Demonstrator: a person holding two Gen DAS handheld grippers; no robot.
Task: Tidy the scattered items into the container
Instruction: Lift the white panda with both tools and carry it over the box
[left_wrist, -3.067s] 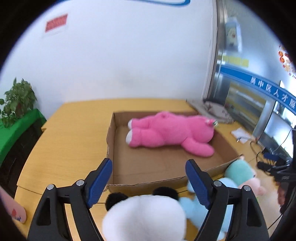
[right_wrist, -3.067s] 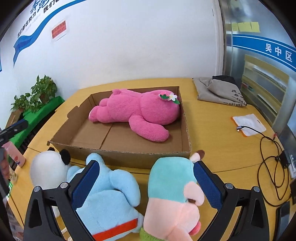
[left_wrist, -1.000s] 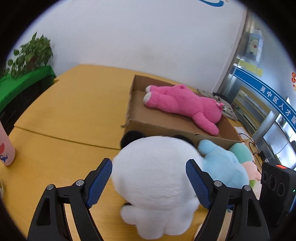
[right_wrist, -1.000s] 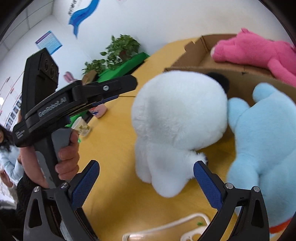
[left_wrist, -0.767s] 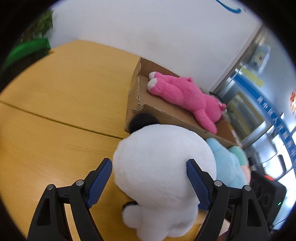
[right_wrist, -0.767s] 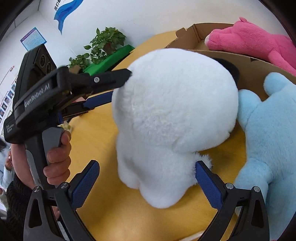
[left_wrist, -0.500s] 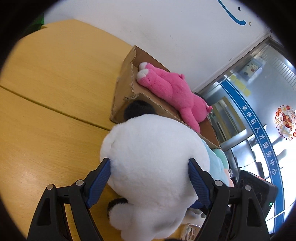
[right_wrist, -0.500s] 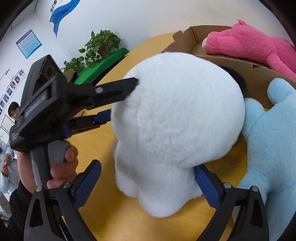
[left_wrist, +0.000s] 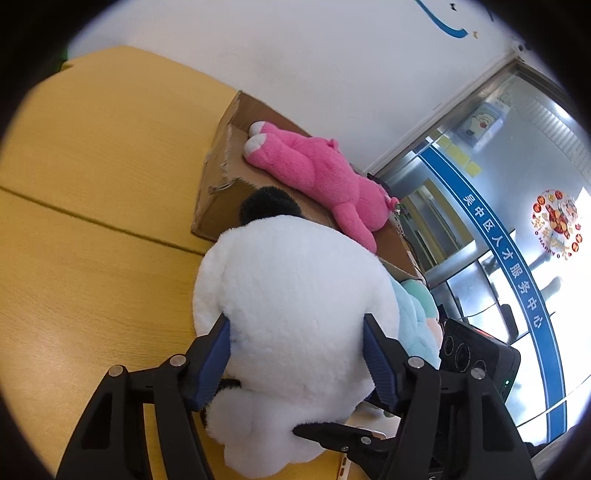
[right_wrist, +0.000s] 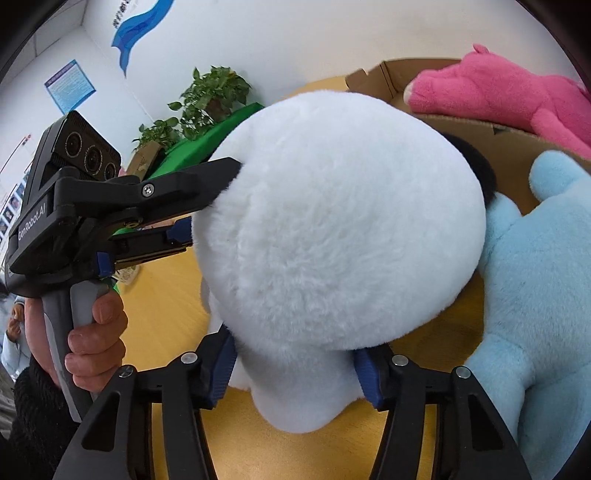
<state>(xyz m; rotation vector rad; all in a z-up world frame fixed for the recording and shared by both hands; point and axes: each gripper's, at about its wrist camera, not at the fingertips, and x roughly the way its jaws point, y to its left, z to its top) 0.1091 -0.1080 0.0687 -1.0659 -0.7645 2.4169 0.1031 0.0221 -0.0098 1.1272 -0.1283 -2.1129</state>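
Note:
A white panda plush (left_wrist: 295, 295) with black ears stands on the yellow table (left_wrist: 92, 166), just in front of the cardboard box (left_wrist: 218, 192). My left gripper (left_wrist: 299, 354) is closing, its blue pads pressed into the sides of the panda's head. Seen from the right wrist, the panda (right_wrist: 340, 229) fills the middle. My right gripper (right_wrist: 295, 369) is closing too, and it pinches the narrow part under the head. A pink plush (left_wrist: 314, 173) lies inside the box. A light blue plush (right_wrist: 535, 277) leans against the panda's right side.
A person's hand (right_wrist: 96, 332) holds the left gripper's handle at the left. Potted plants (right_wrist: 210, 92) and a green ledge stand beyond the table. A teal plush (left_wrist: 417, 291) sits behind the blue one. Glass doors (left_wrist: 517, 221) are at the right. A phone edge (left_wrist: 345, 465) lies under the panda.
Both pairs of jaws have narrowed from wide apart to pressing into the panda's fur. The left gripper has tilted and rolled, and the panda now sits deeper between its fingers.

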